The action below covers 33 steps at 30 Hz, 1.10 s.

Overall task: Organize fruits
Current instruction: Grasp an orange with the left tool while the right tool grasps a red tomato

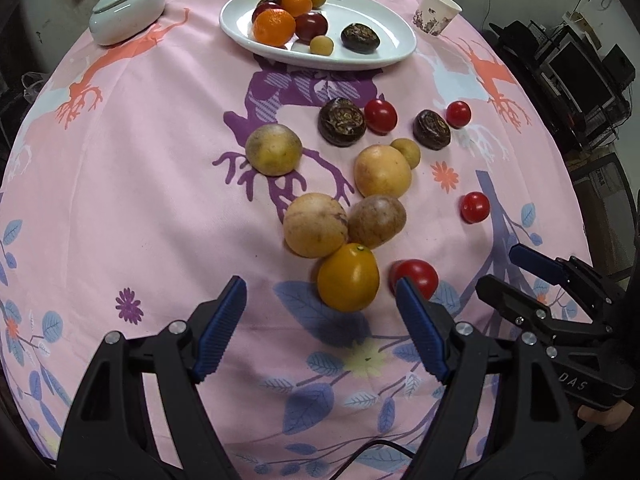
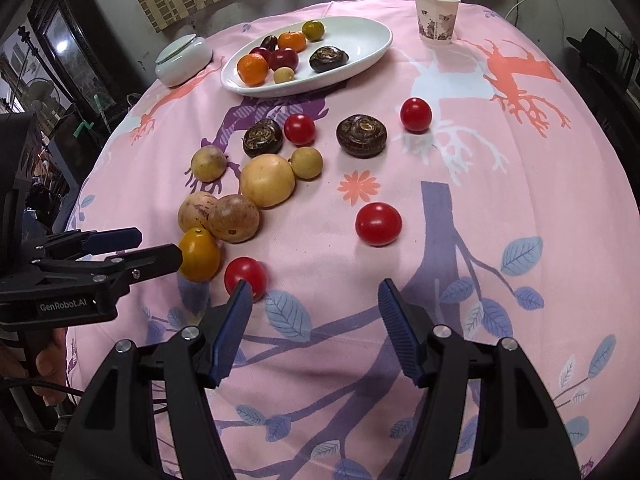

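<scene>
Left tongs (image 1: 320, 300) stand spread at the bottom of the left wrist view, nothing between the pads, an orange tomato (image 1: 348, 277) just ahead of the gap. Right tongs (image 2: 314, 296) are spread and empty too, a red tomato (image 2: 245, 277) beside their left pad. Judging from this, the step in hand is the reach for the next loose fruit. The next move calls for lowering the left tongs around the orange tomato and closing gently, since it touches a tan fruit (image 1: 315, 225) that could roll.

Loose on the pink surface (image 1: 140, 200), mid-frame: four red tomatoes, one orange tomato, four large tan fruits, one small tan fruit, two dark brown ones.

On the plate (image 1: 384, 20), upper centre, at least eight lie: two oranges, one dark brown, one small tan, one yellow-green, three dark red.

A lidded jar (image 1: 126, 12) sits upper left, a cup (image 1: 438, 10) upper right.
</scene>
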Each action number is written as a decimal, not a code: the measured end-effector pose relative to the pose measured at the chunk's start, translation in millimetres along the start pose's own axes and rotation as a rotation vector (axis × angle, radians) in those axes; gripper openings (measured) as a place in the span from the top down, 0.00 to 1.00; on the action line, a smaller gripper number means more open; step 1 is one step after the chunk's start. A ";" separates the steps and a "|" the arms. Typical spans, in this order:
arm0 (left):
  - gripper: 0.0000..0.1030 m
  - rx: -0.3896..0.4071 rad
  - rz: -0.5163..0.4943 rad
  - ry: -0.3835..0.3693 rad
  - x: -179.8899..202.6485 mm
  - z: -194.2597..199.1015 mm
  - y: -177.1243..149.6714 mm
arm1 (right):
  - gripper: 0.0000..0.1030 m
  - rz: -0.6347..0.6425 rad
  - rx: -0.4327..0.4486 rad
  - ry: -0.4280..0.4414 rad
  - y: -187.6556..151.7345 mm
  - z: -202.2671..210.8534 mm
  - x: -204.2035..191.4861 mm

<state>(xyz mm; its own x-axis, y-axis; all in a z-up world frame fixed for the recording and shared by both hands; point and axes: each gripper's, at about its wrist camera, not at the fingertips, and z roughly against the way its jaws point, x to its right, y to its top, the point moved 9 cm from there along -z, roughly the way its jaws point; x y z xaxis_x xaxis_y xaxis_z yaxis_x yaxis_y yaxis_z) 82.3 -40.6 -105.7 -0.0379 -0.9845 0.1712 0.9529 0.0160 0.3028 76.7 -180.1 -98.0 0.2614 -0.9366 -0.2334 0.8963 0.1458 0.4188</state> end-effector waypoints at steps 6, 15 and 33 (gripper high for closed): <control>0.48 -0.058 0.010 -0.027 11.5 -21.5 -8.3 | 0.36 0.004 -0.003 0.003 -4.7 2.1 0.5; 0.66 -0.077 -0.003 -0.017 7.5 -24.6 -13.1 | 0.36 0.036 -0.026 0.030 -8.7 -2.7 -12.1; 0.84 -0.032 0.062 -0.020 -42.2 0.4 -16.2 | 0.71 0.231 -0.090 0.018 -5.6 -54.6 -57.1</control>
<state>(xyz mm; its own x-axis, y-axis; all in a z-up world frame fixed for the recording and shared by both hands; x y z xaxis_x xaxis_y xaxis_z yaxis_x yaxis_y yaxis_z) 68.3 0.8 -117.5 0.0158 -0.9782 0.2071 0.9627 0.0708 0.2611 76.4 -110.1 -134.9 0.4688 -0.8694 -0.1563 0.8399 0.3840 0.3836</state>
